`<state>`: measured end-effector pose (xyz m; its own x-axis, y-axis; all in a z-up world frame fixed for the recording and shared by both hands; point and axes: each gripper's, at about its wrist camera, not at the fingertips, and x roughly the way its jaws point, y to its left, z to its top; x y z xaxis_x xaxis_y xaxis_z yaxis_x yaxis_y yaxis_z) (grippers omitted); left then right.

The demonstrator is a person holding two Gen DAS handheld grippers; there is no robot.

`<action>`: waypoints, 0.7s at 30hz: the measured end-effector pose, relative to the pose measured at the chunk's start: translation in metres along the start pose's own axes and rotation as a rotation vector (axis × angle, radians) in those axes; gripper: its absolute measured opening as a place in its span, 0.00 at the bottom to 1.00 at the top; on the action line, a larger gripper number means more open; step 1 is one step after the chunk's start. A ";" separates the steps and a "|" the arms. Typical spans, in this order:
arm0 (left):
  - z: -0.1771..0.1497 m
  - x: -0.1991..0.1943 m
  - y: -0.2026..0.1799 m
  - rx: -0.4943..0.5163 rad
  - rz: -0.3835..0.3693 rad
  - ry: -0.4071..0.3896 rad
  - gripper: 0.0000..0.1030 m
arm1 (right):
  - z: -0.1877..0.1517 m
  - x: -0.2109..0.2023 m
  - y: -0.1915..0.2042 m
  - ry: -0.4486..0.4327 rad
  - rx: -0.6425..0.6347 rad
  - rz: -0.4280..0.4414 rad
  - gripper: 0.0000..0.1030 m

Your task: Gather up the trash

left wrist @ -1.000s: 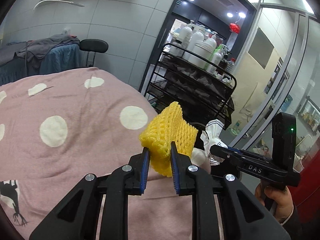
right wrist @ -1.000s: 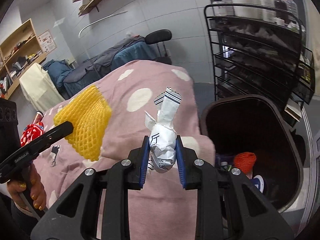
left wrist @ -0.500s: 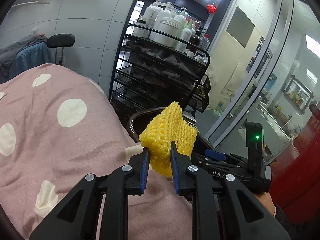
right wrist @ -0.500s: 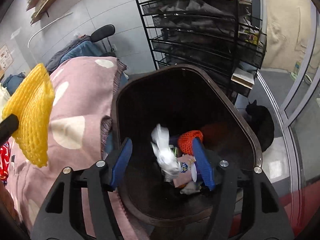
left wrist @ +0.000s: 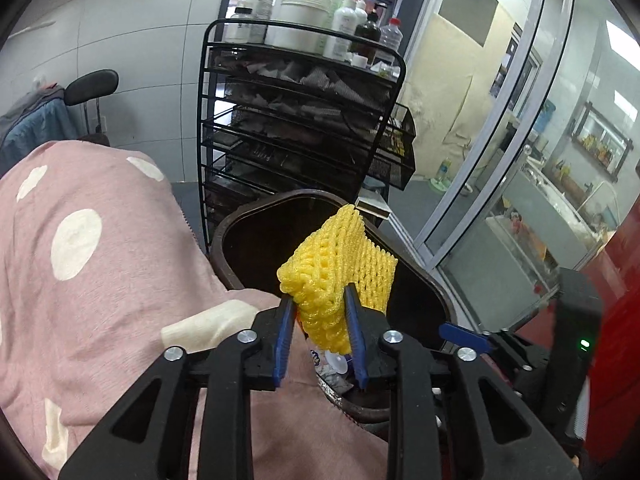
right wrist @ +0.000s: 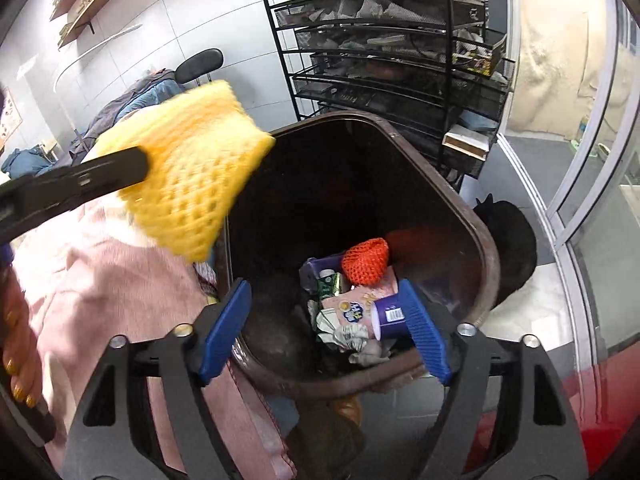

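Left gripper (left wrist: 318, 318) rises from the bottom centre of its own view, tilted downward, its blue-padded jaws having just been easing apart with the yellow foam fruit net (left wrist: 338, 276) between them. The right pad sits against the net's side, while a thin gap shows at the left pad, so the squeeze looks slack; whether it is truly let go cannot be told. In the right wrist view the same gripper enters from the left edge as a black finger lying across the net (right wrist: 188, 178), which hangs just over the upper left rim of the trash bin (right wrist: 486, 264). The net is a bright yellow mesh sleeve, folded into a wedge, blurred in that view.

Right gripper (right wrist: 326, 330) points steeply down into the bin from the bottom of its frame. Its jaws have just been spreading and stand wide apart with nothing between the pads. Below them, in the lower middle of the frame, the bin's floor holds an orange foam net (right wrist: 366, 260), a purple cup (right wrist: 388, 316), crumpled white paper (right wrist: 344, 330) and other wrappers.

The bin is dark brown and stands beside a pink polka-dot blanket (left wrist: 92, 256) at left, with a black wire rack (left wrist: 296, 128) behind it.
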<state>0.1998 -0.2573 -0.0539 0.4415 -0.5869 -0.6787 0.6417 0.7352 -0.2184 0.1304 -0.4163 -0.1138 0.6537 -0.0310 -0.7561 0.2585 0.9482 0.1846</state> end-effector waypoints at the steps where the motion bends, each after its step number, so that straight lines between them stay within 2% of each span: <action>1: 0.000 0.002 -0.002 0.010 0.010 0.002 0.40 | -0.002 -0.003 -0.001 -0.005 -0.002 -0.008 0.79; 3: 0.001 0.004 -0.004 0.012 0.012 -0.004 0.59 | -0.005 -0.008 -0.003 -0.012 -0.001 -0.017 0.80; 5: 0.000 0.001 -0.002 0.001 0.010 -0.018 0.66 | -0.007 -0.012 -0.005 -0.016 0.003 -0.016 0.80; 8: -0.002 -0.008 -0.002 -0.007 0.016 -0.044 0.70 | -0.008 -0.018 -0.006 -0.035 0.001 -0.026 0.81; 10: -0.004 -0.023 -0.002 -0.004 0.031 -0.089 0.76 | -0.008 -0.023 -0.003 -0.057 -0.008 -0.029 0.81; 11: -0.006 -0.030 -0.003 0.000 0.043 -0.113 0.82 | -0.008 -0.027 -0.001 -0.070 -0.013 -0.030 0.81; 15: -0.020 -0.068 -0.003 0.037 0.135 -0.217 0.95 | -0.008 -0.038 0.012 -0.122 -0.042 -0.029 0.88; 18: -0.033 -0.096 0.003 0.046 0.242 -0.277 0.95 | -0.009 -0.046 0.026 -0.159 -0.080 -0.032 0.93; 21: -0.048 -0.120 0.015 0.023 0.336 -0.301 0.95 | -0.011 -0.055 0.040 -0.204 -0.112 -0.016 0.95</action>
<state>0.1267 -0.1593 -0.0089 0.7880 -0.3924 -0.4744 0.4444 0.8958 -0.0027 0.0970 -0.3729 -0.0714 0.7832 -0.0989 -0.6139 0.1967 0.9760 0.0936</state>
